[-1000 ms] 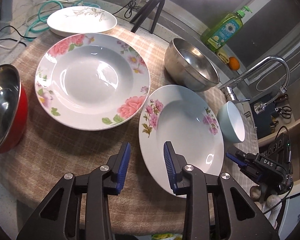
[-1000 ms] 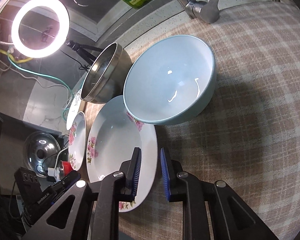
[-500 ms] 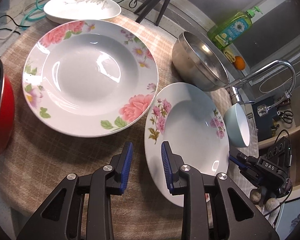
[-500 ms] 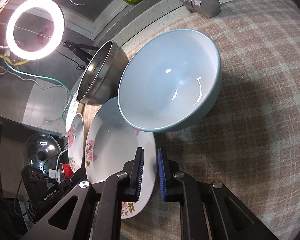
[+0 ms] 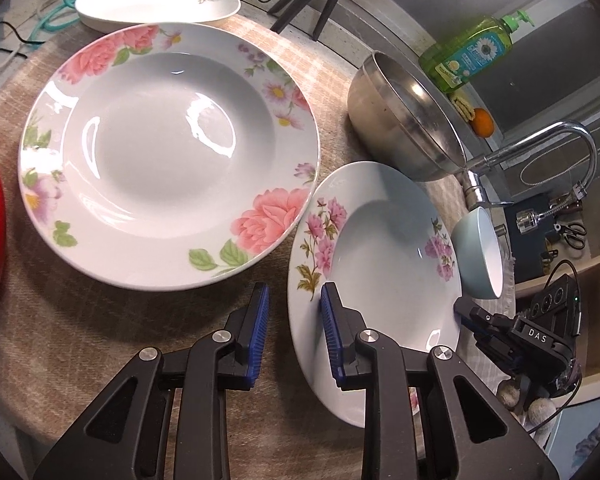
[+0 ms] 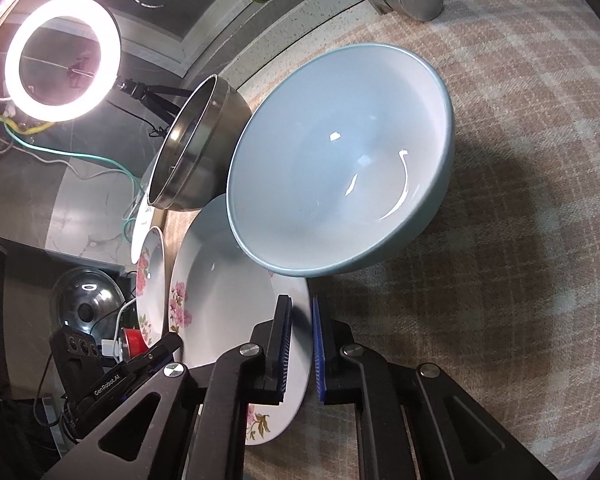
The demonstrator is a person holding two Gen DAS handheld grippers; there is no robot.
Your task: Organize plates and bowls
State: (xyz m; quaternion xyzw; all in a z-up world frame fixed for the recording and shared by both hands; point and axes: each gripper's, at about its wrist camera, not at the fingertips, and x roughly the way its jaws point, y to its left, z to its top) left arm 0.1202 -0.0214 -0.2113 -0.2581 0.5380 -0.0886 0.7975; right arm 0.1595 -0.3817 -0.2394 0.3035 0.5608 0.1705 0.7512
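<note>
- Small plate [image 5: 380,256] lies on the desk [image 5: 80,340] between the two tools, each straddling an opposite edge of its rim, seemingly so it can be lifted level from both sides.
- Left tool [image 5: 294,320]: one pad over the rim, one on the cloth outside; its jaws have just been closing but a gap shows either side of the rim, so no pinch yet.
- Right tool [image 6: 300,344]: its jaws have just been closing and now stand narrow about the rim's far edge; it appears pinched.
- Big plate [image 5: 168,152] sits just ahead-left of the left tool, almost touching the small plate; a likely stacking base.
- Blue bowl [image 6: 340,160] lies just ahead of the right tool, overlapping the small plate's edge.
- Steel bowl [image 5: 404,120] is further ahead.
</note>
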